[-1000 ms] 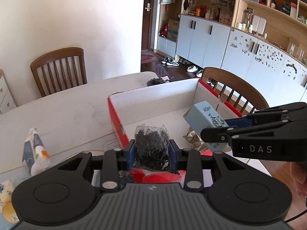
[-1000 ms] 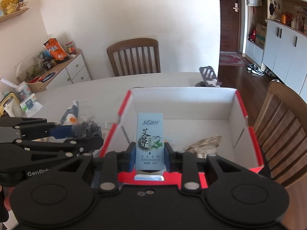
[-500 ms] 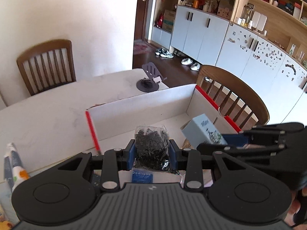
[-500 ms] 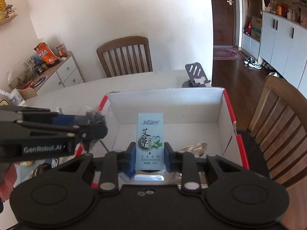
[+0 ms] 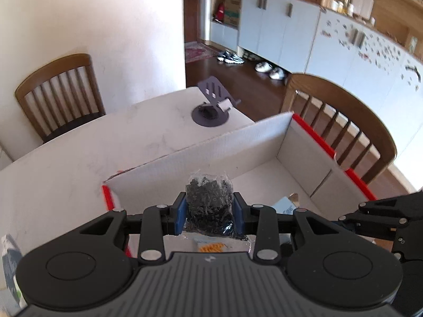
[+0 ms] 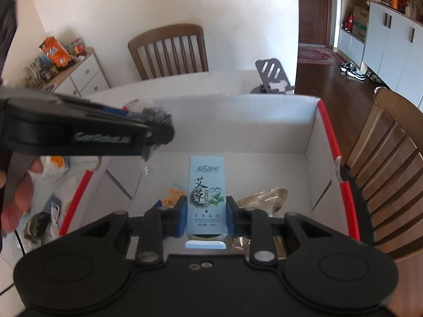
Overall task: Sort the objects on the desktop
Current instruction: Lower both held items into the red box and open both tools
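My left gripper (image 5: pixel 208 215) is shut on a clear bag of black bits (image 5: pixel 208 206) and holds it over the near left part of a white cardboard box with red rims (image 5: pixel 211 148). In the right wrist view the same left gripper (image 6: pixel 156 132) reaches in from the left above the box (image 6: pixel 238 124). My right gripper (image 6: pixel 206 216) is shut on a light blue carton with a leaf print (image 6: pixel 206 185), upright over the box's inside. On the box floor lie a gold foil pouch (image 6: pixel 264 196) and an orange packet (image 6: pixel 175 194).
A grey phone stand (image 5: pixel 214 100) sits on the white table (image 5: pixel 79 158) beyond the box. Wooden chairs stand at the far side (image 6: pixel 169 50) and at the right (image 6: pixel 391 163). Left of the box lie loose items (image 6: pixel 39 224), with a person's hand (image 6: pixel 18 192) above them.
Both grippers have moved forward and down over the box with their loads. The left gripper has swung in from beside the box's left wall to above its inside.
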Available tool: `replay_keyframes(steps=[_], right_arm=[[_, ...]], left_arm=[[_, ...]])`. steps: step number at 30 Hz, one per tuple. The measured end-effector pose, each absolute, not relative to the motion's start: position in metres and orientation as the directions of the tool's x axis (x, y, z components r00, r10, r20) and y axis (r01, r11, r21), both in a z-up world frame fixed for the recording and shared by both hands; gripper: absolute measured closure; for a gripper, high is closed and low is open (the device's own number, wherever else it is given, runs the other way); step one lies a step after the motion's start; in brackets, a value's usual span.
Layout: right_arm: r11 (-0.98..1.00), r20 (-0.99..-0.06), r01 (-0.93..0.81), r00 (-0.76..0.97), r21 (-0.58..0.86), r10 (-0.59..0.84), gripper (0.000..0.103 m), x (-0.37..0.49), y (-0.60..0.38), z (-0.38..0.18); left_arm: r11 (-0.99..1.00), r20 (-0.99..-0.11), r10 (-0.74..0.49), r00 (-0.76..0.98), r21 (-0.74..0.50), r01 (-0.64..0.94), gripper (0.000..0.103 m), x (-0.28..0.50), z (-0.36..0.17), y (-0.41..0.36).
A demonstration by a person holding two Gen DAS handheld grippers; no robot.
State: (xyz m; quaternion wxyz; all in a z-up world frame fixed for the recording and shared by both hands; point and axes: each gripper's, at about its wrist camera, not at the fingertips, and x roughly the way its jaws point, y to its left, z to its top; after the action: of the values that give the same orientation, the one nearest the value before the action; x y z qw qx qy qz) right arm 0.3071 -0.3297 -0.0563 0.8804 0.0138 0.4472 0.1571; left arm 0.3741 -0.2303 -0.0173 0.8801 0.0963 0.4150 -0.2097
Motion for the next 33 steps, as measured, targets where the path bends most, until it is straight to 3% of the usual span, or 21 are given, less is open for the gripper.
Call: replay_keyframes(steps=[33], right_arm=[[0.933, -0.887, -0.316, 0.364, 0.17, 0.285, 0.075, 0.346, -0.311, -0.102]], left_arm=[[0.871, -0.923, -0.158, 0.351, 0.037, 0.49, 0.069, 0.426, -0.1, -0.249]])
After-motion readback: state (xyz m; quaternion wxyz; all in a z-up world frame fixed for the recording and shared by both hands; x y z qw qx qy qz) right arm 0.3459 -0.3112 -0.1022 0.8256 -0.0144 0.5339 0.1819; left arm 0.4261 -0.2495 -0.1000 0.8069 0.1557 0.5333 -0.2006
